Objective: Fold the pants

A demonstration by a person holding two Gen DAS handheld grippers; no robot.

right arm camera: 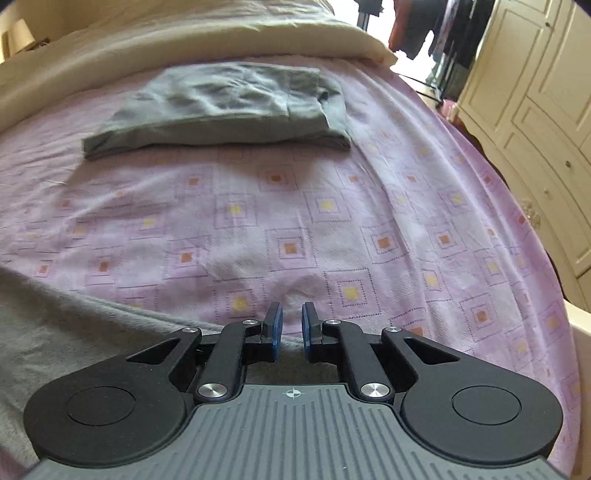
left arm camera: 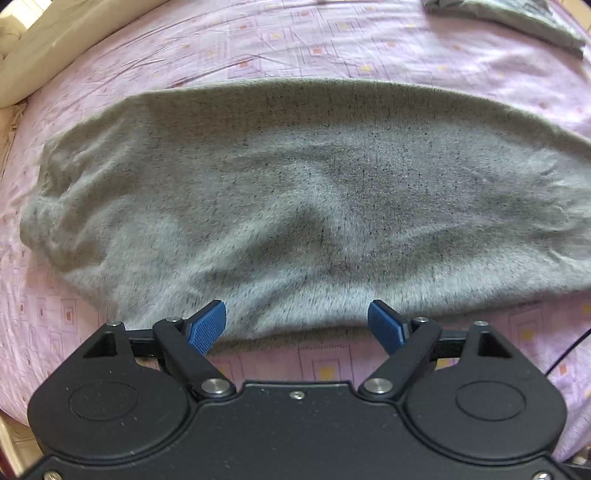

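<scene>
item: grey knit pants (left arm camera: pixel 314 199), lying flat on the bed (left arm camera: pixel 332 48) in a long band running left to right across the left wrist view, near edge just ahead of the left tool (left arm camera: pixel 297 321). the cloth looks doubled lengthwise, one leg over the other, though the layers cannot be told apart for certain. surface carries soft wrinkles toward the left end.

progress, as judged: the lengthwise fold appears done; the crosswise folds, end over end into a compact stack, are left to do. no part of the cloth is lifted.

left tool: fingers spread wide, blue pads either side of the near hem, holding nothing.

right tool (right arm camera: pixel 291 328): fingers drawn narrow with a small gap between the pads, nothing held; it sits over the right-hand edge of the pants (right arm camera: pixel 55 325), facing out across bare sheet.

surroundings: pink patterned sheet; a second grey-green garment (right arm camera: pixel 225 107), already folded, lying further up the bed, well apart from the pants; cream blanket (right arm camera: pixel 184 33) rolled along the far side; cream wardrobe doors (right arm camera: pixel 535 92) to the right; dark clothing hanging in the background.

obstructions: none on the pants themselves. the folded garment is clear of the working area; a dark cable (left arm camera: pixel 569 350) near the right edge of the left view is the only stray thing close by.
</scene>
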